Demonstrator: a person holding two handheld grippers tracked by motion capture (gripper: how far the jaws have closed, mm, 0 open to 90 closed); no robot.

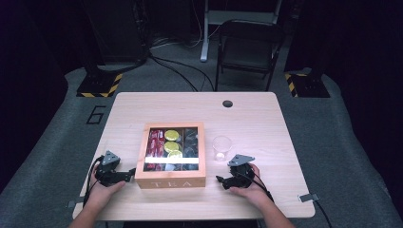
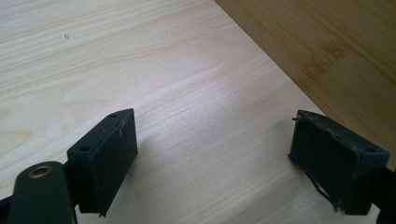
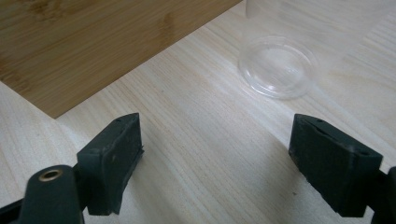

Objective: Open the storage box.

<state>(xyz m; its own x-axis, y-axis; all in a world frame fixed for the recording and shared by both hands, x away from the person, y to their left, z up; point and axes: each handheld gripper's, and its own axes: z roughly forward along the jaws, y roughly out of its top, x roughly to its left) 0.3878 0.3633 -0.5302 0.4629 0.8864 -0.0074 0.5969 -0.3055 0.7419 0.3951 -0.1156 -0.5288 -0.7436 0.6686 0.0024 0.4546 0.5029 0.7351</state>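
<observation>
A: The square wooden tea box with the glass window lid [image 1: 171, 154] sits at the near middle of the pale wooden table [image 1: 256, 118], lid down, with red packets and yellow-topped pods visible through the glass. How would you start on it?

B: Work from the left. The left gripper [image 1: 127, 175] rests on the table just beside the box's near-left corner, jaws spread wide with nothing between them. In the left gripper view the box's side wall [image 2: 327, 51] runs past the right-hand jaw, close by but apart from it.

A: And the other side?

B: The right gripper [image 1: 219, 179] lies near the box's near-right corner, jaws also wide apart and empty. Its own view has the box wall [image 3: 93, 42] on the left and the clear plastic cup [image 3: 278, 65] ahead on the right.

A: So what makes the step go well?

B: I'd judge the lid comes first. Steady the box with the left gripper against its left wall, and bring the right one to the front lip of the lid, lifting slowly so the box doesn't slide. Keep the right hand's swing clear of that cup; it looks light and would tip easily.
</observation>
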